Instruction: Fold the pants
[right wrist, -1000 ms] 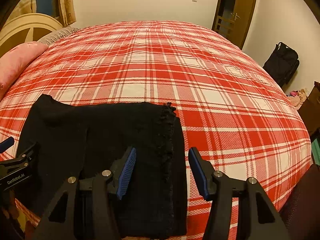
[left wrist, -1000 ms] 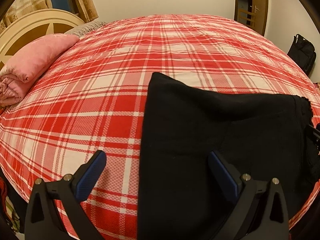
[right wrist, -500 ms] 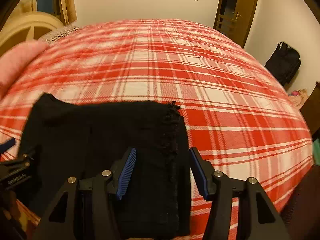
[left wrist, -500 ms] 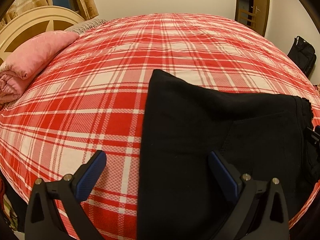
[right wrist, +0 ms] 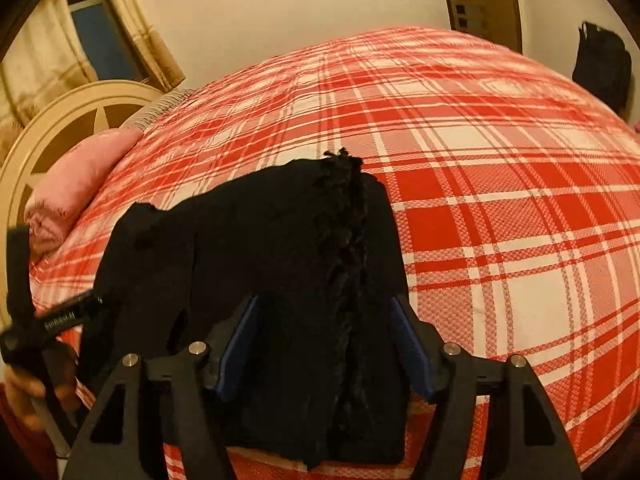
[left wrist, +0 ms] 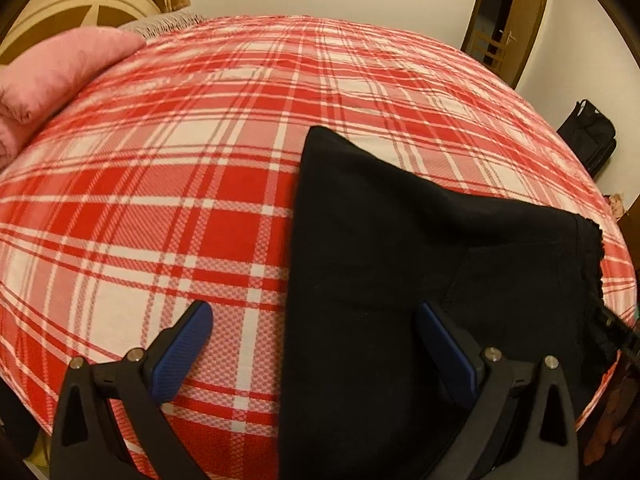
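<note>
Black pants [left wrist: 400,264] lie folded into a compact block on the red plaid bed cover [left wrist: 160,200], near its front edge. My left gripper [left wrist: 312,312] is open and hovers over the block's left edge, one blue pad above the cover, the other above the cloth. In the right wrist view the pants [right wrist: 260,248] show a frayed hem strip running down their right part. My right gripper [right wrist: 324,304] straddles that strip with its jaws opening; cloth lies between the pads, which do not press on it. A hand [right wrist: 24,392] holds the left gripper [right wrist: 44,320] at the far left.
A folded pink blanket [left wrist: 60,68] sits at the head of the bed by a cream headboard [left wrist: 80,4]. A black bag [left wrist: 588,140] stands on the floor beyond the bed's right side, near a wooden door [left wrist: 508,12]. Plaid cover stretches far behind the pants.
My right gripper has dropped closer to the pants, rolled so the bed looks tilted, and its jaws have widened. The left gripper stays in place, tipping slightly.
</note>
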### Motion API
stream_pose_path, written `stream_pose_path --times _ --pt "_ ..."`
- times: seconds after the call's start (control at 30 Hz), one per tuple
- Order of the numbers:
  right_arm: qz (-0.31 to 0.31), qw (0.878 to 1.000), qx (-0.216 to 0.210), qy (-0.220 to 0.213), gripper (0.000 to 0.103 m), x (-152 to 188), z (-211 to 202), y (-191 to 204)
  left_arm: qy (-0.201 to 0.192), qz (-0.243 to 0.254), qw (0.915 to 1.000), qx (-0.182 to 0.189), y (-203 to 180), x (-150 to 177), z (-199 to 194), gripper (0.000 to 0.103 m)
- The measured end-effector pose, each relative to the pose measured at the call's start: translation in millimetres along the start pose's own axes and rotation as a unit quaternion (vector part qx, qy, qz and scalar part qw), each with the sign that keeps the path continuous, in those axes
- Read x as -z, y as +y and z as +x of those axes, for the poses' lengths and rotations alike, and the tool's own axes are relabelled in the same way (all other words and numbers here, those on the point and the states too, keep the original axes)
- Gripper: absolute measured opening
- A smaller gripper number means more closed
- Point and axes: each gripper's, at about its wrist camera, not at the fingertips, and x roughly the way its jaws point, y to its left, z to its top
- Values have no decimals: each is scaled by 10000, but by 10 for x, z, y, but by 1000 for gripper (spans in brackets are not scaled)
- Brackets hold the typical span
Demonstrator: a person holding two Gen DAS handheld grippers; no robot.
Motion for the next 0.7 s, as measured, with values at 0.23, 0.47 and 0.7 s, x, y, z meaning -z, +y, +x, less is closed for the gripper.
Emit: stream_pose_path --times 0.23,0.47,0.7 --pt "258 9995 70 -181 67 16 -68 -70 90 15 9998 155 30 -2 -2 103" --pt "573 9981 38 -234 72 47 -34 -188 163 -138 9984 533 138 -12 -48 103" --pt "651 9976 54 -211 80 44 21 -226 136 -52 9978 639 51 -27 -3 103"
